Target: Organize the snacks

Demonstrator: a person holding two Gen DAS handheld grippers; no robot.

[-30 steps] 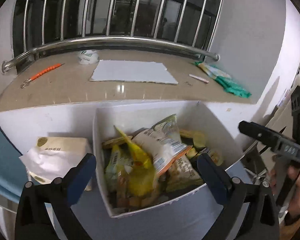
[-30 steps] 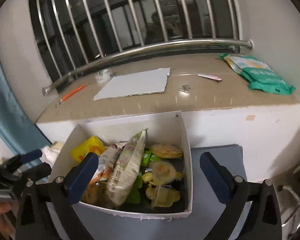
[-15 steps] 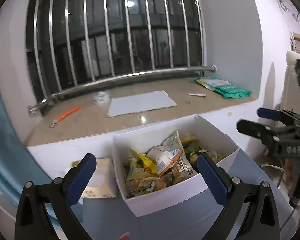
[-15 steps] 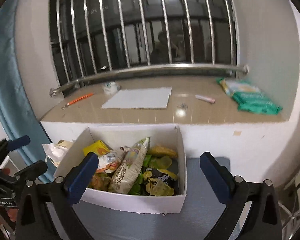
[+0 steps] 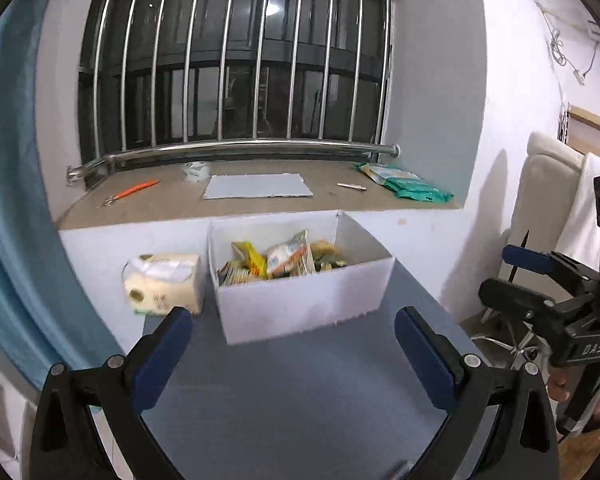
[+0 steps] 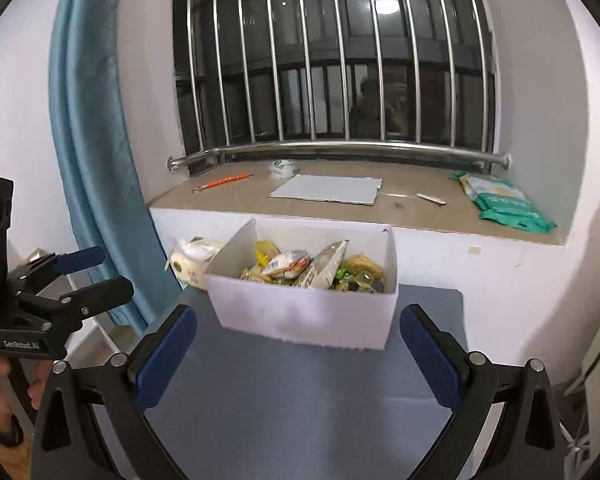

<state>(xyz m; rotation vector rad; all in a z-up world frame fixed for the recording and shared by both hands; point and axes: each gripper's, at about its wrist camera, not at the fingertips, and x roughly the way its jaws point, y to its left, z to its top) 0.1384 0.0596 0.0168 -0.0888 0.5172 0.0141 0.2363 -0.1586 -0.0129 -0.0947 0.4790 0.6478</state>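
White box [image 5: 300,304] wall hiding lower snacks [image 5: 276,262]

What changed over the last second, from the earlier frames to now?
Both grippers, left and right, pulled back and away from the snack box, which now looks smaller and farther off. Nothing was grasped or released. Both stayed open and empty; the box, snacks and tissue pack kept their places.
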